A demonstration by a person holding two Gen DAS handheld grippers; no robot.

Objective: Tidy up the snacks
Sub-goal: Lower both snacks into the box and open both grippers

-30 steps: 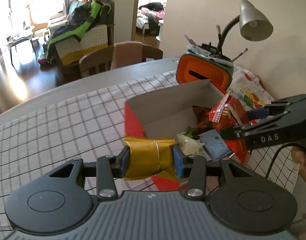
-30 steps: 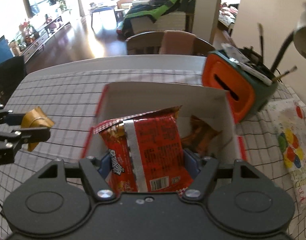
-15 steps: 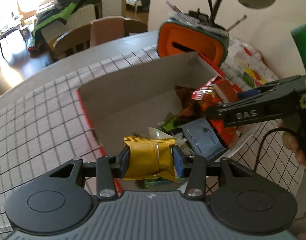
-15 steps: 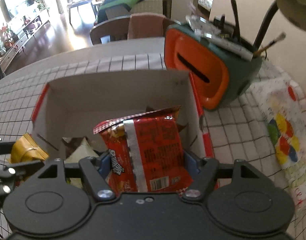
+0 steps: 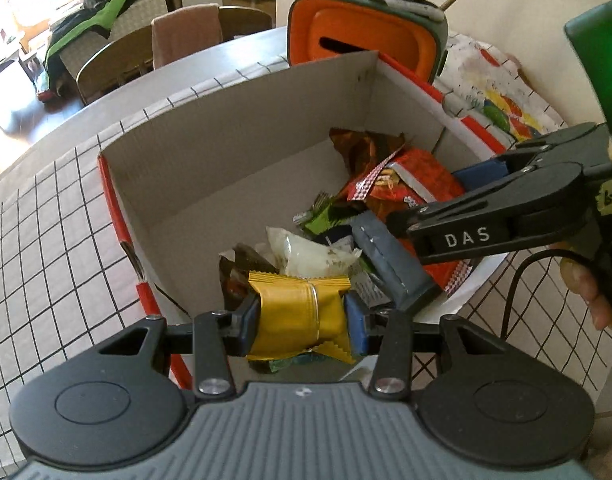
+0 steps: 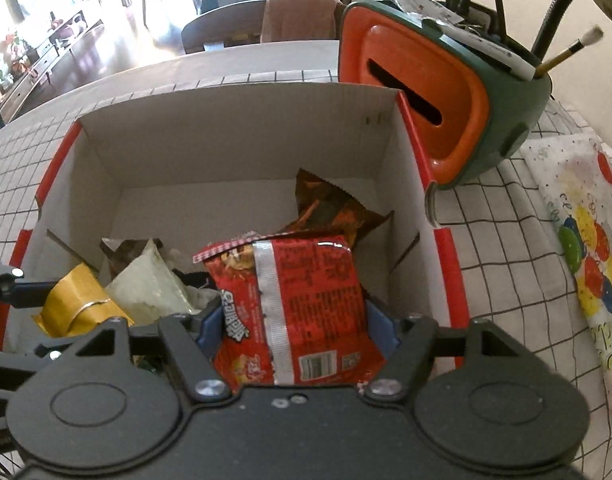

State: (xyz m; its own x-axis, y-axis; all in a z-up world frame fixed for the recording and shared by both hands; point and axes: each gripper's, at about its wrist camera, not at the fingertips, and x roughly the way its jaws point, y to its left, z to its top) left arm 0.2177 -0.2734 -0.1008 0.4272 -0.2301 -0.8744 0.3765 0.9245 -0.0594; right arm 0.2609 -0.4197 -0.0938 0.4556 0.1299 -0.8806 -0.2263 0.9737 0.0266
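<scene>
Round table under a white black-grid cloth [image 5: 46, 240], living room with chairs behind, a cardboard box [image 5: 234, 128] with red outer sides sitting open on the cloth. Left gripper [image 5: 300, 316] pinches a gold snack packet [image 5: 298, 312] between its blue pads, squeezed at the waist, held over the near left part of the box, above the pile inside. Right gripper [image 6: 294, 320] clamps a red snack bag [image 6: 290, 300] upright, jaws about half wide on the bag's sides, over the near right part of the box; in the left view the same bag [image 5: 417, 176] shows in the black DAS-marked fingers coming in from the right. In the box: a pale whitish packet [image 6: 146, 284] next to the gold one, a dark brown-orange crinkly bag [image 6: 325, 208] against the right wall, a grey-blue pouch [image 5: 389, 256] and a green wrapper [image 5: 325, 216] in the heap. Far half of the box floor is bare. Just beyond the box's far right corner an orange and green holder [image 6: 445, 108] with brushes and pens, touching or nearly touching the box wall. A colourful balloon-print sheet [image 6: 589, 248] lies right of the box
</scene>
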